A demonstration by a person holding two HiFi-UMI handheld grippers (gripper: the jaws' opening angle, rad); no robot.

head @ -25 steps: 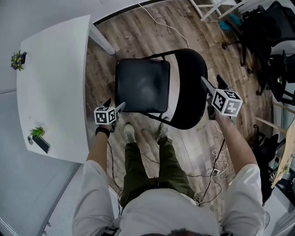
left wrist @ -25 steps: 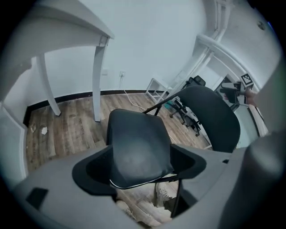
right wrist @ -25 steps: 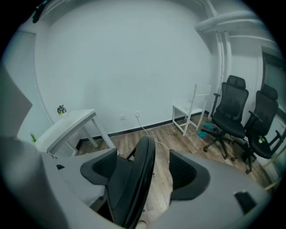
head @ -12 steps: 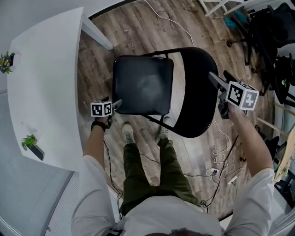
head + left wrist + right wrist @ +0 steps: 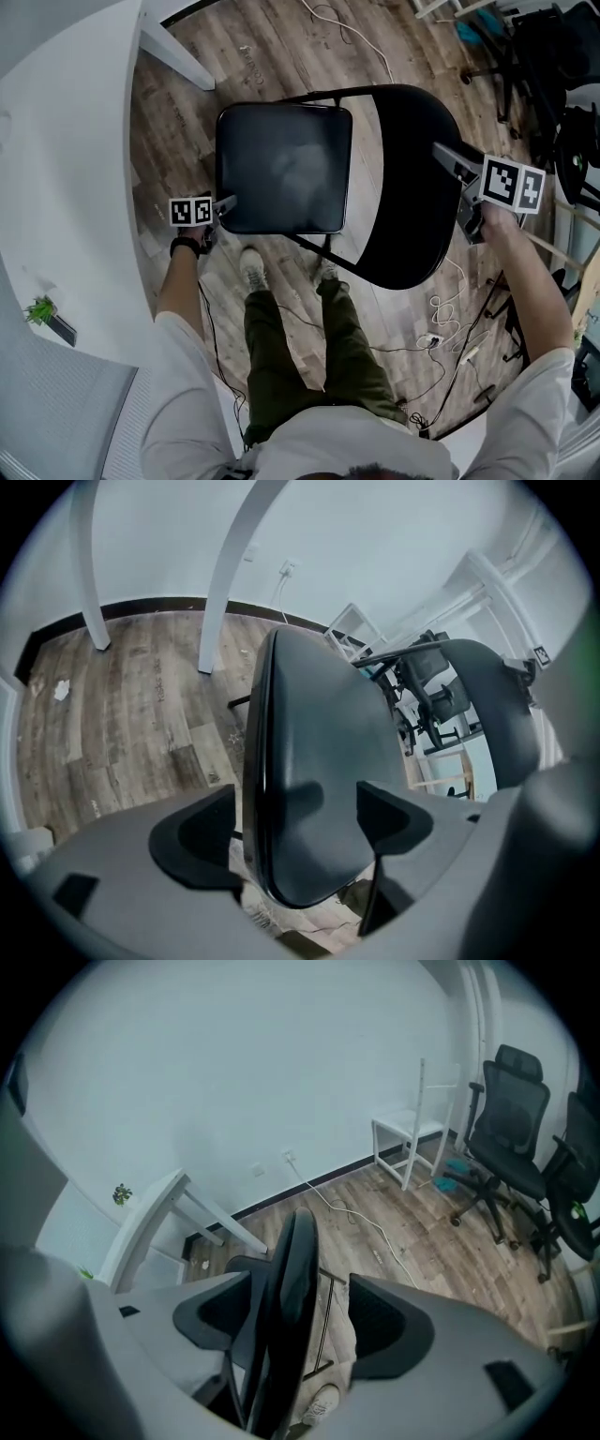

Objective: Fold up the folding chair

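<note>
Black seat (image 5: 281,164) edge inside wide-open left tool (image 5: 227,202), right tool (image 5: 442,154) closing round backrest (image 5: 408,197), not yet gripping

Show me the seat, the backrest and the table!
seat (image 5: 281,169), head view, middle of the black cushion.
backrest (image 5: 412,197), head view, middle of its curved panel.
table (image 5: 66,159), head view, bare white top.
</note>
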